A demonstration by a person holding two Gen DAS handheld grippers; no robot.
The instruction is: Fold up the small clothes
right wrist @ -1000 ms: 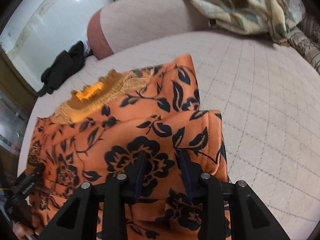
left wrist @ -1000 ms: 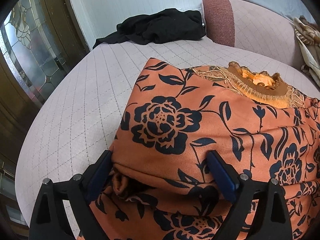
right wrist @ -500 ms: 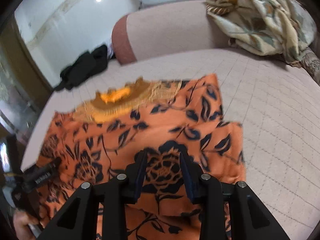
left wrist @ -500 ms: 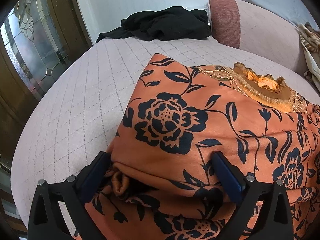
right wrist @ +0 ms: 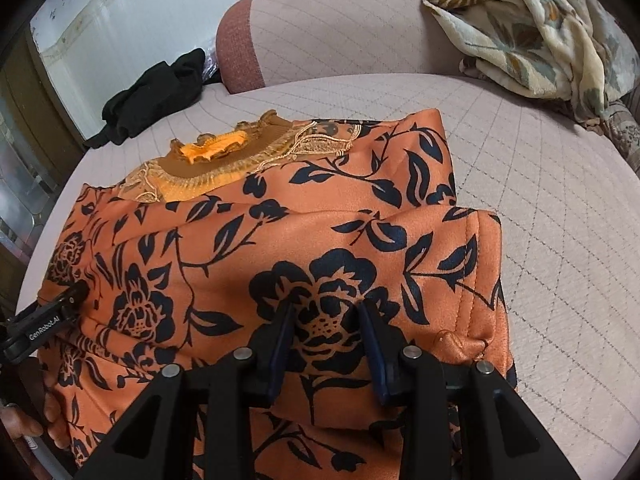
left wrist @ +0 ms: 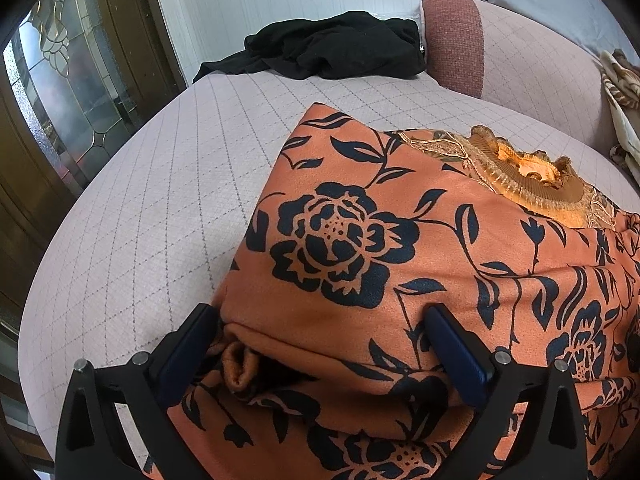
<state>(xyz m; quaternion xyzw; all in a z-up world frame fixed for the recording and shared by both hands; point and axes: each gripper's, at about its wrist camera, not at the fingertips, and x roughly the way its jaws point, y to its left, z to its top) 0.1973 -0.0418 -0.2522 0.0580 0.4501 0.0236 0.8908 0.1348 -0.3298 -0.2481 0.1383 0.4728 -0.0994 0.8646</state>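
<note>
left tongs (left wrist: 320, 336): spread wider, released | right tongs (right wrist: 326, 332): unchanged, grasping orange top (right wrist: 280, 240)

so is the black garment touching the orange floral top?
Apart. Left wrist view: bare quilted cushion lies between the black garment and the orange floral top.
</note>
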